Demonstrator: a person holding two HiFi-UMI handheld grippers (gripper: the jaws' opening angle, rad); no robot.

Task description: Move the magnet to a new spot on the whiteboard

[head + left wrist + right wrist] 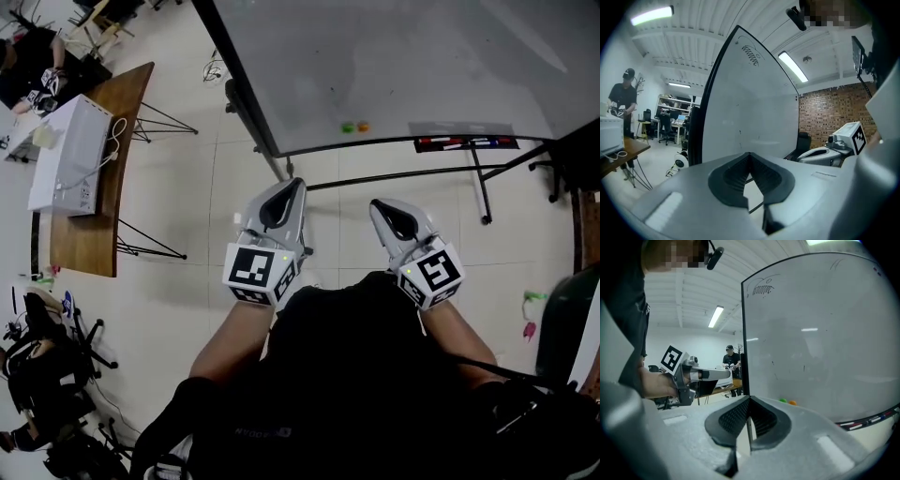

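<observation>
**Head view.** The whiteboard (403,66) fills the frame from 12 to 2 o'clock. A green magnet (348,127) and an orange magnet (363,126) sit side by side, just about touching, near its lower edge. The marker tray (466,143) lies at 3 o'clock from them. The left gripper (291,185) and right gripper (380,205) are held side by side below the board, well apart from it. The magnets are between 1 and 2 o'clock from the left gripper's tips and at about 11 o'clock from the right one's. A wooden table (94,216) at 9 o'clock carries a white box (70,155).

**Left gripper view.** The 2 jaws meet at their tips, with nothing between them. The whiteboard (754,103) stands ahead at 12 o'clock, seen at a slant, with a scribble (750,51) near its top. The right gripper (820,152) shows at 3 o'clock before a brick wall (829,110). A person in a cap (623,93) stands at 9 o'clock.

**Right gripper view.** The jaws are pressed together and hold nothing. The whiteboard (820,333) spans 12 to 3 o'clock. Low on it, at 1 o'clock just above the jaw tips, are the green magnet (783,401) and the orange magnet (792,403). Both are on the board and clear of the gripper. The marker tray (872,420) is at 4 o'clock. The left gripper (726,374) shows at 9 o'clock, gripped by a hand (656,383).
</observation>
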